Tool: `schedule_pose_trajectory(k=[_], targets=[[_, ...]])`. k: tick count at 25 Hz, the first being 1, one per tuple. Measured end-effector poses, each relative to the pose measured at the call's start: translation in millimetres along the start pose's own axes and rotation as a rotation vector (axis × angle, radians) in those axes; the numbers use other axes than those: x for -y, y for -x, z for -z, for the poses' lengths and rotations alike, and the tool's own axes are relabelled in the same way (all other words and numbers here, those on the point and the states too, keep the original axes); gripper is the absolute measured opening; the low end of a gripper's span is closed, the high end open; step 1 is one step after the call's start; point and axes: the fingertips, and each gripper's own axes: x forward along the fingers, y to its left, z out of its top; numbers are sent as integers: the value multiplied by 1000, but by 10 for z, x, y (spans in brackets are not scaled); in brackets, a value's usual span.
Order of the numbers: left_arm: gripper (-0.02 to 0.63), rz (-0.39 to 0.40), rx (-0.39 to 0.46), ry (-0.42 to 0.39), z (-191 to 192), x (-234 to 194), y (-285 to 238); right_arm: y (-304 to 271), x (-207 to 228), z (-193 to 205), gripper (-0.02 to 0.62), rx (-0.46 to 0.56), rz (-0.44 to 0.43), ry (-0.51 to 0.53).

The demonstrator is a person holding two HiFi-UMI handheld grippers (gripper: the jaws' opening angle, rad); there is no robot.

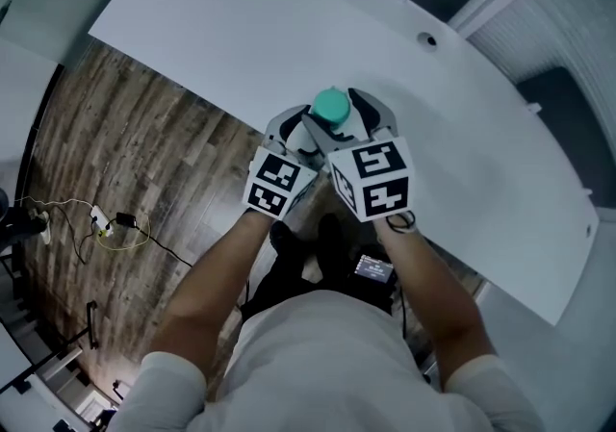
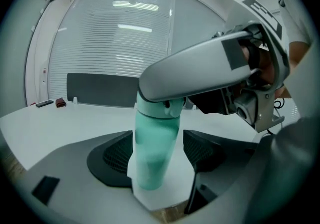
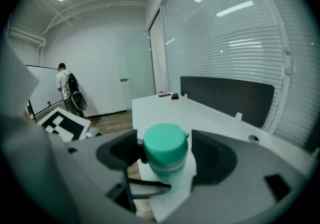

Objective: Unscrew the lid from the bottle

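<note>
- White curved table point(image 1: 289, 26) across the upper half of the head view, wood floor point(image 1: 125, 151) to its left and below. Blinds point(image 2: 120, 43) and a dark panel point(image 2: 100, 88) behind in the gripper views.
- Teal bottle point(image 2: 152, 150) at the centre of the head view, right at the table's near edge, with floor showing just beneath it at the bottom of both gripper views.
- Upright: long axis vertical, base on the table, lid point(image 3: 165, 147) topmost and facing the head camera. Slight lean in the left gripper view, probably only camera roll.
- Lid still on, seemingly fully seated. Small tab point(image 3: 186, 137) on its right side in the right gripper view.
- Left gripper point(image 2: 161, 154) spread wide around the lower body, a gap at each of the pads point(image 2: 117, 155), nothing clamped.
- Right gripper point(image 3: 165, 157) likewise spread, flanking the lid. Clear gap on the right, left pad very close but not visibly pressing.
- Risk: uneven closing, one pad arriving first and nudging the bottle off the edge onto the floor.
- Risk: weak hold on the smooth body, so the bottle turning with the lid instead of unscrewing.
- Risk: right pads landing on the tab or too low on the collar, then slipping.
- Risk: crowding, with the right gripper crossing over the bottle top in the left gripper view. Possible clash during the twist.
</note>
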Motion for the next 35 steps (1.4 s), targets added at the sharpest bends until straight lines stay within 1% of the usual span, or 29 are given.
schedule_pose_trajectory(k=[4,10,12,15,21,24,28,31,35], targets=[[318,-4,-18,1,13,-5,-63,-55,-42,15,330,-34,2,14],[316,-71,-20,31,-23,-100,-156,-82,-1,-36,330,-20,29,3],[316,-76,-17,37,-21,-106,-160,-86,4,-37,330,-15,25,8],[313,-36,-16,26,-3,-90,-141,-79,-10,-29,330,-12,-20,24],[304,91,-36,-37,-1,-87,-125,-95,-29,-28,331,-44,-136,117],[298,133,-52,-61,21,-67,-107,-87,-36,-6,331,-54,-156,125],[298,101,-44,-56,14,-77,-121,-94,-7,-5,331,-48,-92,109],[298,60,-37,-43,11,-79,-125,-117,4,43,331,-65,-30,95],[298,-7,-24,-18,16,-73,-140,-125,19,-7,336,-49,53,68]])
